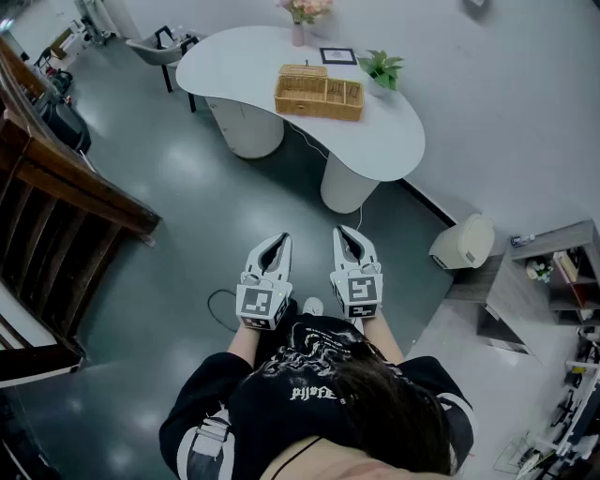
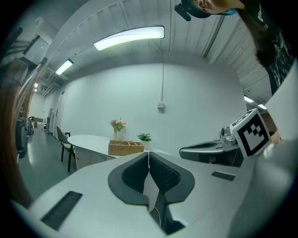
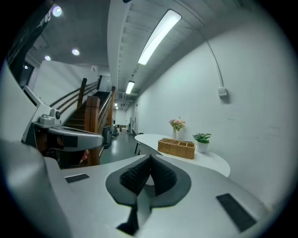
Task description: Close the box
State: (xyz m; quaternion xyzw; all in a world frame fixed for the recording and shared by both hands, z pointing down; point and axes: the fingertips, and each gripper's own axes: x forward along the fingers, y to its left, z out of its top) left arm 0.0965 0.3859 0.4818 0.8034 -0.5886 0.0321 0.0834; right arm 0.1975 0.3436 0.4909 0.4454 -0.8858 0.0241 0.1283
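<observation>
A woven wicker box (image 1: 319, 96) stands on the white curved table (image 1: 281, 66), several steps ahead of me; its lid leans up at the back left. It also shows small in the left gripper view, the box (image 2: 125, 148), and in the right gripper view, the box (image 3: 176, 148). My left gripper (image 1: 278, 240) and right gripper (image 1: 343, 232) are held side by side close to my body, over the floor and far from the box. Both are shut, with nothing between their jaws.
On the table stand a pink flower vase (image 1: 299, 26), a small potted plant (image 1: 381, 70) and a framed picture (image 1: 337, 55). A wooden staircase (image 1: 56, 178) rises at the left. A white bin (image 1: 462, 241) and a shelf unit (image 1: 553, 281) stand at the right. A chair (image 1: 159, 47) is behind the table.
</observation>
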